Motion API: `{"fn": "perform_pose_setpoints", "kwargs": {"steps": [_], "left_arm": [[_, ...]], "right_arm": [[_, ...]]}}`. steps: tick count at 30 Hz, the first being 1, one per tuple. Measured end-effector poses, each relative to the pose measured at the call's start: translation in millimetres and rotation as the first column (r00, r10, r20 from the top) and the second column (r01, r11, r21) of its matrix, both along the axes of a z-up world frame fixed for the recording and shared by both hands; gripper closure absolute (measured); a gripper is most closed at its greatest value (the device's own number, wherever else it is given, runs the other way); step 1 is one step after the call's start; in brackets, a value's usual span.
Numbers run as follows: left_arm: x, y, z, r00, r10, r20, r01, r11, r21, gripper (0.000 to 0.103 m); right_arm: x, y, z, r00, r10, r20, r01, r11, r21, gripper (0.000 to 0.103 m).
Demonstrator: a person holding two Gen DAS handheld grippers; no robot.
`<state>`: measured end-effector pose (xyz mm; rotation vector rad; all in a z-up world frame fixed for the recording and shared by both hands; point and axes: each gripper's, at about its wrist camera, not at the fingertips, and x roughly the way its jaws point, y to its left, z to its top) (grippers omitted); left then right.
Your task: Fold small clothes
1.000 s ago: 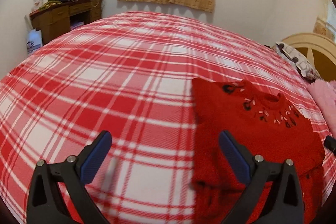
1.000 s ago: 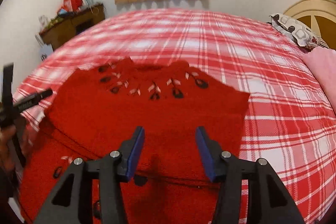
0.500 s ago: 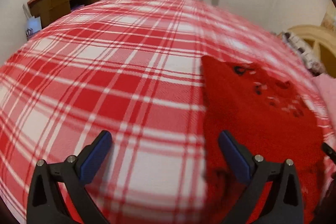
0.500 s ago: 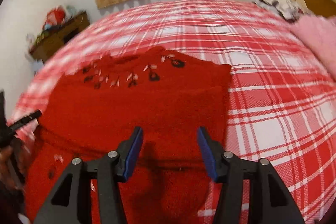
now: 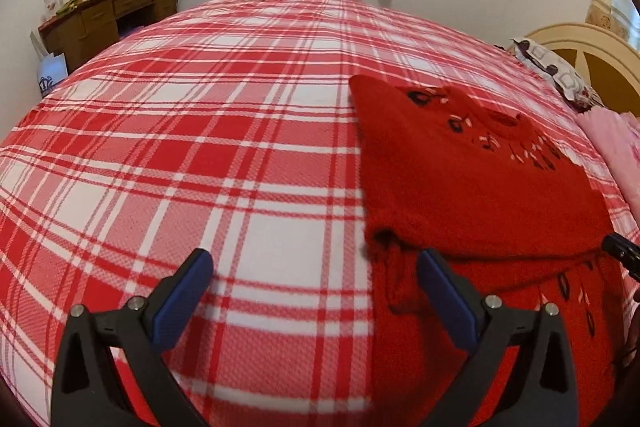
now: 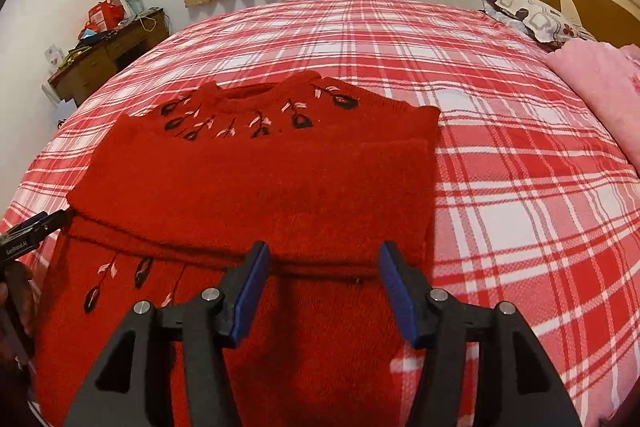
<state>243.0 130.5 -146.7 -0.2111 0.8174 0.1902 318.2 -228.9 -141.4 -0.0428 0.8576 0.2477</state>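
A small red knit sweater (image 6: 256,187) with dark embroidered flowers lies flat on the plaid bed, its sleeves folded across the body. It also shows at the right of the left wrist view (image 5: 472,179). My right gripper (image 6: 324,283) is open and empty, just above the sweater's lower half near the folded sleeve's edge. My left gripper (image 5: 312,291) is open and empty at the sweater's left edge, its right finger over the red knit, its left finger over the bedspread.
The red and white plaid bedspread (image 5: 200,131) covers the bed. A pink folded cloth (image 6: 596,87) and a patterned pillow (image 6: 528,15) lie by the headboard at right. A cluttered wooden desk (image 5: 108,15) stands at the far left wall.
Both grippers have stayed open. The left view has shifted closer to the sweater's left edge; the right view has swung and settled over the sweater's lower half.
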Motion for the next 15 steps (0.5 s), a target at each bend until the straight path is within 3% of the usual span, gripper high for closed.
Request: {"fn": "perform_pose_setpoints", "kwargs": {"steps": [15], "left_arm": [[-35,-18,12,0.999,-0.046,0.021,0.046,0.999,0.004,0.0]], "right_arm": [[-38,7,3,1.0,0.017,-0.017,-0.017,1.0,-0.005,0.043]]}}
